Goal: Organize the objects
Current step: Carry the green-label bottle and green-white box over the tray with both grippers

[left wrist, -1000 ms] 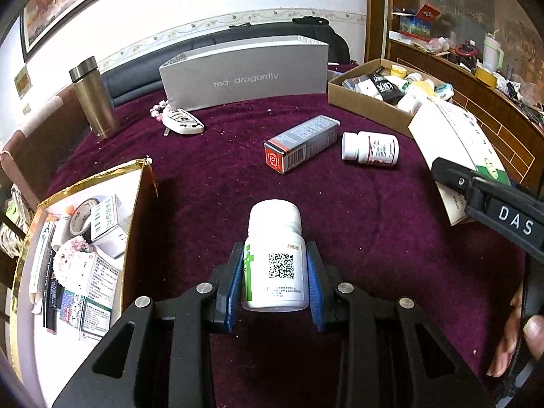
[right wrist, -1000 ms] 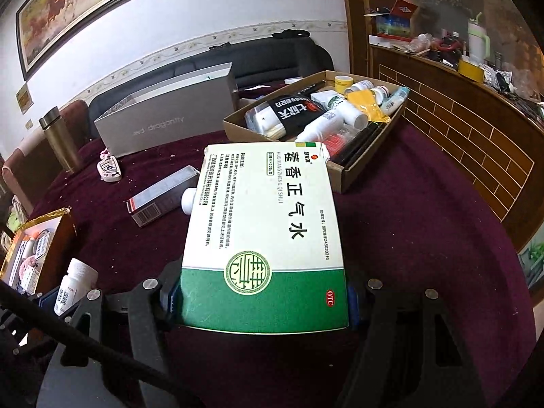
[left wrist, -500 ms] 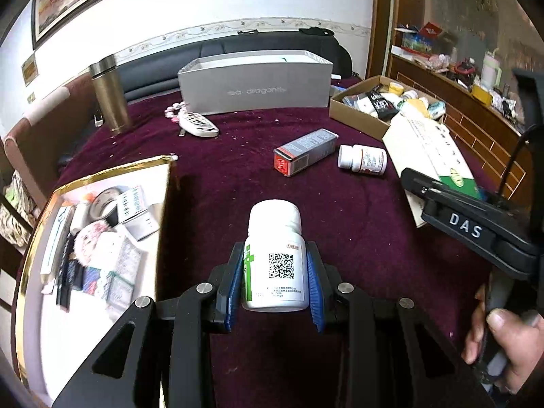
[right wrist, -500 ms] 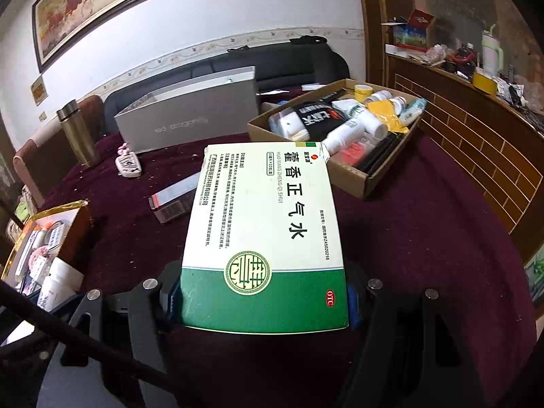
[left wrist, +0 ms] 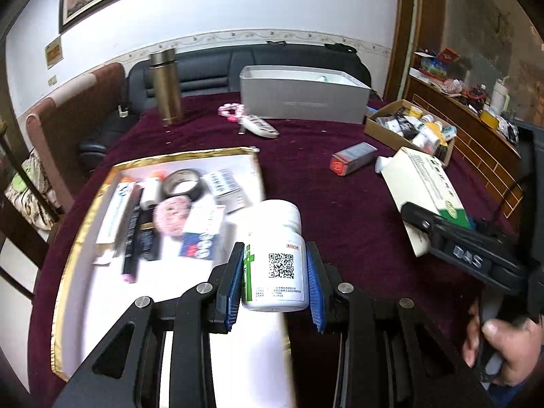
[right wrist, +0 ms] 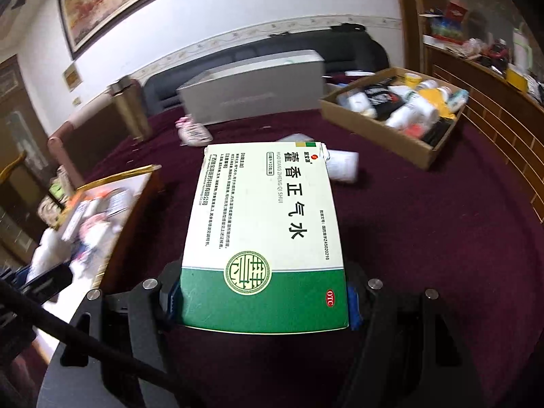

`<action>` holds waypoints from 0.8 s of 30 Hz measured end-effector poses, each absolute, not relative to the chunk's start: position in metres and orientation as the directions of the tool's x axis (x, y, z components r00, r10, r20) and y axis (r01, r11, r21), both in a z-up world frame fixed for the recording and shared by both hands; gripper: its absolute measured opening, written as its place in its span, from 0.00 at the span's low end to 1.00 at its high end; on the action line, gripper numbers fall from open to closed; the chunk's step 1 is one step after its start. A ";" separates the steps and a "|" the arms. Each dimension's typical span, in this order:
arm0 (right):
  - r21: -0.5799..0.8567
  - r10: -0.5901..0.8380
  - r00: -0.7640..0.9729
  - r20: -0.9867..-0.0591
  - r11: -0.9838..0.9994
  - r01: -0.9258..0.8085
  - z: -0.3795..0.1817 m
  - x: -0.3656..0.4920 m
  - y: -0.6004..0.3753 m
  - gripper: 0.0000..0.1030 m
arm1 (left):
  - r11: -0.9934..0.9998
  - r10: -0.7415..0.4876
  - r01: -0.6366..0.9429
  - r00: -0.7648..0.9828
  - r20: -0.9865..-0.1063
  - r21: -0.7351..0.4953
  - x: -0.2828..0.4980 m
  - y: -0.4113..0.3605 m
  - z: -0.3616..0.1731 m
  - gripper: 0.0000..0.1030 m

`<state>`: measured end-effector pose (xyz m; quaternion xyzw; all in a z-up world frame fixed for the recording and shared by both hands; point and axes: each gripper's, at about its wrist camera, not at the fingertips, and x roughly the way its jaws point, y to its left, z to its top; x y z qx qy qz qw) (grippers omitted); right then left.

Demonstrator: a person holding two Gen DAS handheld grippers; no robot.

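White pill bottle [left wrist: 273,258] upright over gold-rimmed tray [left wrist: 85,224]; green-white medicine box [right wrist: 263,234] aloft.

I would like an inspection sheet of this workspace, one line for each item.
Surface: maroon tablecloth.
Job's things: white pill bottle; green-white medicine box; gold-rimmed tray, cardboard box, both holding items.
Clutter: red-ended carton, thermos, grey box.
Grippers: left gripper clamps the bottle; right gripper clamps the box.
Cables: black cable.
Surroundings: sofa, framed painting.
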<state>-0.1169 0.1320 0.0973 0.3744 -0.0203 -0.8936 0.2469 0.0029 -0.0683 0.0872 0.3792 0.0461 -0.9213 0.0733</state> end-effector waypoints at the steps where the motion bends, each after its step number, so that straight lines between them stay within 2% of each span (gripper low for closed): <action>1: 0.230 -0.470 -0.590 -0.657 -0.870 0.436 0.100 -0.110 0.128 0.67 | -0.983 -0.102 0.179 -0.704 -0.703 -0.037 0.007 -0.075 0.088 0.28; 13: 0.275 -0.626 -0.445 -0.640 -0.728 0.627 0.116 -0.027 0.040 0.68 | -0.954 -0.142 0.286 -0.693 -0.707 -0.089 0.054 -0.156 0.078 0.28; 24: 0.276 -0.652 -0.353 -0.671 -0.662 0.697 0.107 0.001 -0.006 0.68 | -0.907 -0.189 0.401 -0.657 -0.730 -0.126 0.082 -0.222 0.059 0.28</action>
